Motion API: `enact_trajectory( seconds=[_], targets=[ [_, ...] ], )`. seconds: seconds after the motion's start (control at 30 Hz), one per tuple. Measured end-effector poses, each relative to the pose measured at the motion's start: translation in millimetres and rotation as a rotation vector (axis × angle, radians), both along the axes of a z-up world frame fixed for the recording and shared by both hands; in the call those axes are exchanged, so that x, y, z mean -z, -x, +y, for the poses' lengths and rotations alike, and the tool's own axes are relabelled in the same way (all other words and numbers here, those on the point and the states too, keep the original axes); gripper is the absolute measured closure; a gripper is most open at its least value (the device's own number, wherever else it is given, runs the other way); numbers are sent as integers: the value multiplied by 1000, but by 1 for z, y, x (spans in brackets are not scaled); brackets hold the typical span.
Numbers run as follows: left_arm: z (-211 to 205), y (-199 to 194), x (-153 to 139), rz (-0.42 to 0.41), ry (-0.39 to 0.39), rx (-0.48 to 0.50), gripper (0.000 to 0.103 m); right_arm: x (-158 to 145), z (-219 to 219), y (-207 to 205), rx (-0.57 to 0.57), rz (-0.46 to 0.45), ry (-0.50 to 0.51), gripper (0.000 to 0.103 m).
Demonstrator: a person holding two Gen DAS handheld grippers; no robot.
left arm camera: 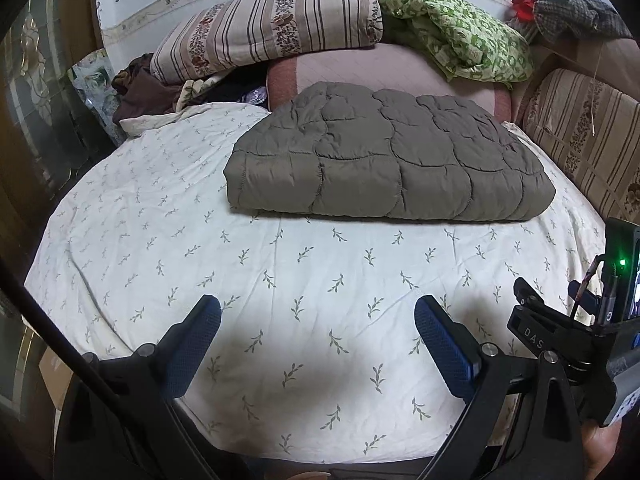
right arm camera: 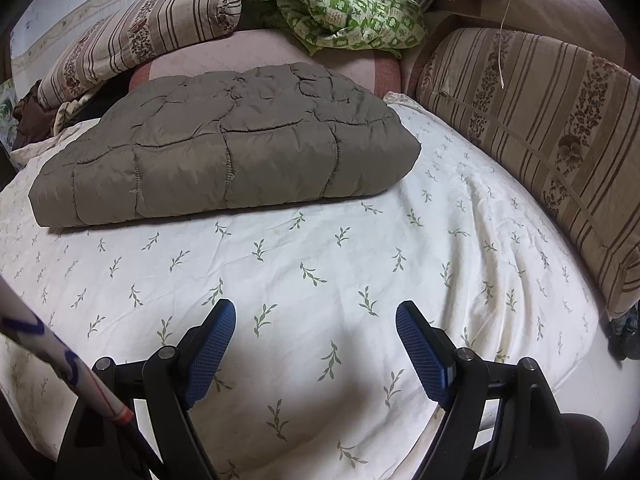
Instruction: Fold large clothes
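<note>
At the far left of the bed a striped floral pillow (left arm camera: pixel 264 28) leans on the wall, a green patterned cloth (left arm camera: pixel 460 32) beside it. The folded grey-brown quilted garment (left arm camera: pixel 384 152) lies flat on the leaf-print bedsheet (left arm camera: pixel 160 208), mid-bed toward the far side. Nearer, the left tongs (left arm camera: pixel 318 312) hang wide open over bare sheet, gripping nothing; the right tongs (right arm camera: pixel 316 320) likewise gape empty. A striped cushion (right arm camera: pixel 540 120) lines the right edge
</note>
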State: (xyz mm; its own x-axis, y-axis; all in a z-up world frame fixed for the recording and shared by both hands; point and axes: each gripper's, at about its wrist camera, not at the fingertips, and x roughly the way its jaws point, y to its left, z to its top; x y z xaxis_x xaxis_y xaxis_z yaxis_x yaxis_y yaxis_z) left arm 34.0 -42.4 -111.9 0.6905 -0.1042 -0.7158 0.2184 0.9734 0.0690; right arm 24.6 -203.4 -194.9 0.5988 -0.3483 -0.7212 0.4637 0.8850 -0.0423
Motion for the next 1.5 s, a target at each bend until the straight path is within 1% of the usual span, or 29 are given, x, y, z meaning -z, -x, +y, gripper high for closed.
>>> enact_trajectory(
  seconds=[0.43,0.77,0.93,1.23,1.37,1.5],
  targets=[
    [0,-5,7,46,11,12,6,1,0,0,6,13,5,17],
    [-2,-6,11,57,4,17,6,1,0,1,10,24,12,16],
    [-3,-6,12,57,3,18,6,-2,0,4,22,39,31,16],
    [-1,2,5,33,22,30,6,-32,-1,30,105,44,88,15],
    [2,7,0,21,35,31,6,-40,2,43,103,51,75,14],
    [7,11,-4,13,50,30,6,-48,8,55,94,47,83,14]
  ],
)
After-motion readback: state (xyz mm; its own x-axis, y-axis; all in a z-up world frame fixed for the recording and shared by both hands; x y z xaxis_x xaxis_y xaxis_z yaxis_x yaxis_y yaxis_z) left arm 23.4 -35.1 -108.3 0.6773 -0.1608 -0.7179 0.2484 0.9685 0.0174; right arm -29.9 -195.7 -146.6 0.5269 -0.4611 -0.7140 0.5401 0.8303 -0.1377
